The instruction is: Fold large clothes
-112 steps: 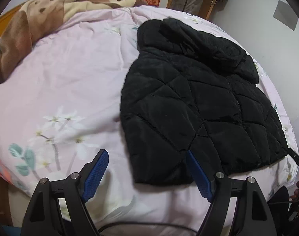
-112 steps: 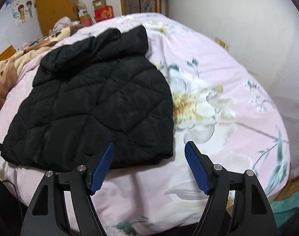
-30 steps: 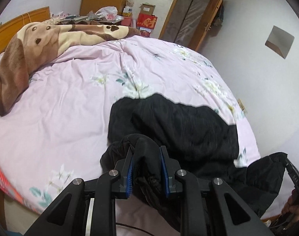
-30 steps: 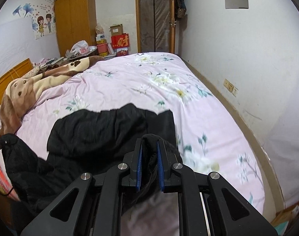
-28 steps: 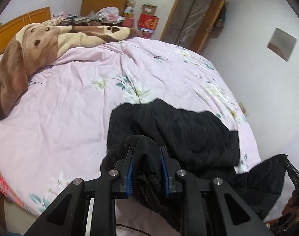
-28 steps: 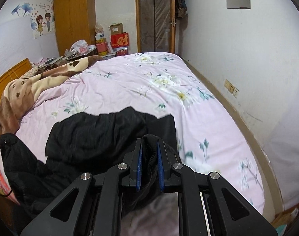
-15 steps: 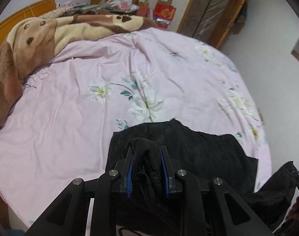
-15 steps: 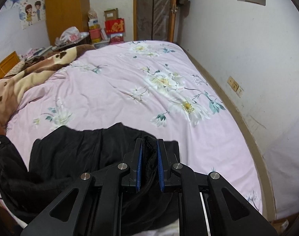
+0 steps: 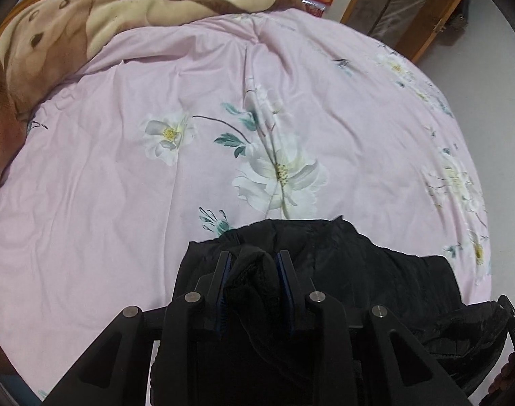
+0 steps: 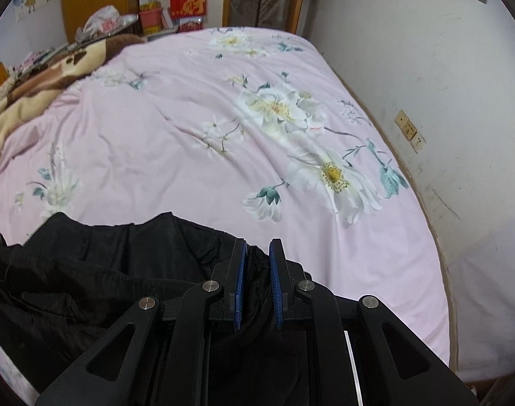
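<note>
- Nearest, the left hand-held gripper (image 9: 254, 280) and right hand-held gripper (image 10: 257, 280) are each clamped on the hem of one black quilted padded jacket (image 9: 376, 270).
- Flat a few seconds ago, the jacket is now lifted and carried forward; the lengthwise fold seems half done.
- Beyond: one pink floral bed (image 9: 156, 169), one brown blanket (image 9: 88, 10).

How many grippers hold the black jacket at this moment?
2. The left gripper pinches a bunched fold of the jacket near the bed's near edge; the right gripper clamps the jacket's edge further right.
</note>
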A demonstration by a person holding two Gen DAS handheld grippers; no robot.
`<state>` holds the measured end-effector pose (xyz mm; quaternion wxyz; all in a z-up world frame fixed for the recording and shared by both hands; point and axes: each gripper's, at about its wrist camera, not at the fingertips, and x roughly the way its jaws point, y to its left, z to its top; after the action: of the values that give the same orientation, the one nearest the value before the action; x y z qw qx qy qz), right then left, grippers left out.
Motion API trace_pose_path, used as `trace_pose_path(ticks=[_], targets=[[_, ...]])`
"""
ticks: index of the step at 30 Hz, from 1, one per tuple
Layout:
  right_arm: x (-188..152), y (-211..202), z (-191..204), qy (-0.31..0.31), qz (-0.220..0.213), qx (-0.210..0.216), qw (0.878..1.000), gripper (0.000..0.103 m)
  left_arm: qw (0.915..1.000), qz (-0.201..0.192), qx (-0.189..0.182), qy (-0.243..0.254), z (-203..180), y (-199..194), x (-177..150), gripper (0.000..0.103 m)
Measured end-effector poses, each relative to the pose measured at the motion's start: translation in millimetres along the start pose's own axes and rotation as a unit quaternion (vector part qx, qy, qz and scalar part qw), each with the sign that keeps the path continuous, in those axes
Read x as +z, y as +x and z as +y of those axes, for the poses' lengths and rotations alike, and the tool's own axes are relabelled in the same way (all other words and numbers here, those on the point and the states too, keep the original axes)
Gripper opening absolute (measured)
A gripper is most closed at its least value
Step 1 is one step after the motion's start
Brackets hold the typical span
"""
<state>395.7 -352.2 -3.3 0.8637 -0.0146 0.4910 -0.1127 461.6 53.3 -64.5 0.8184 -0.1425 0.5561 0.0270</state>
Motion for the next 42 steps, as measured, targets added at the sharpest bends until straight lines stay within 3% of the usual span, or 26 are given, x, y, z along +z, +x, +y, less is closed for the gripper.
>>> trace_pose_path(ticks=[9, 13, 17, 19, 21, 22, 24, 28, 30, 32, 35, 37, 38, 40, 42], targets=[[15, 27, 1, 0.008, 0.027, -0.010, 1.000, 0.014, 0.9999, 0.006, -0.006, -0.011, 4, 15, 16, 0.039], [14, 8, -6, 0.006, -0.010, -0.007, 1.000, 0.015, 0.9987, -0.013, -0.046, -0.020, 21, -2, 17, 0.053], [6, -16, -23, 0.013, -0.052, 0.011, 0.998, 0.029, 0.9937, -0.051, -0.092, -0.037, 48, -30, 14, 0.067], [-2, -27, -30, 0.001, -0.070, 0.034, 0.997, 0.043, 0.9907, -0.066, -0.112, -0.039, 61, -43, 9, 0.075], [-13, -31, -34, -0.014, -0.073, 0.064, 0.995, 0.065, 0.9883, -0.079, -0.129, -0.020, 69, -50, 0, 0.085], [-20, -30, -36, -0.023, -0.069, 0.085, 0.994, 0.067, 0.9872, -0.076, -0.140, 0.002, 71, -49, -9, 0.090], [-33, -22, -36, -0.044, -0.055, 0.114, 0.991, 0.067, 0.9863, -0.052, -0.151, 0.040, 67, -39, -22, 0.090], [-54, 4, -31, -0.056, -0.032, 0.129, 0.990, 0.067, 0.9849, 0.014, -0.142, 0.099, 46, 0, -46, 0.090], [-55, 20, -33, -0.032, -0.011, 0.164, 0.986, 0.067, 0.9872, 0.014, -0.123, 0.101, 38, 11, -48, 0.090], [-53, 35, -36, -0.002, 0.010, 0.175, 0.984, 0.067, 0.9889, 0.010, -0.106, 0.103, 32, 16, -46, 0.086], [-51, 41, -40, 0.040, 0.024, 0.207, 0.977, 0.048, 0.9911, 0.005, -0.089, 0.099, 25, 17, -40, 0.064], [-50, 42, -39, 0.042, 0.029, 0.217, 0.975, 0.037, 0.9921, 0.012, -0.073, 0.101, 26, 18, -37, 0.042], [-50, 41, -38, 0.036, 0.024, 0.214, 0.976, 0.019, 0.9925, 0.012, -0.070, 0.100, 28, 16, -35, 0.035], [-50, 29, -36, 0.024, -0.008, 0.199, 0.980, 0.013, 0.9923, -0.004, -0.062, 0.107, 28, 8, -33, 0.023], [-48, 15, -40, 0.028, -0.041, 0.195, 0.980, 0.011, 0.9926, -0.025, -0.056, 0.105, 30, -4, -31, 0.021]])
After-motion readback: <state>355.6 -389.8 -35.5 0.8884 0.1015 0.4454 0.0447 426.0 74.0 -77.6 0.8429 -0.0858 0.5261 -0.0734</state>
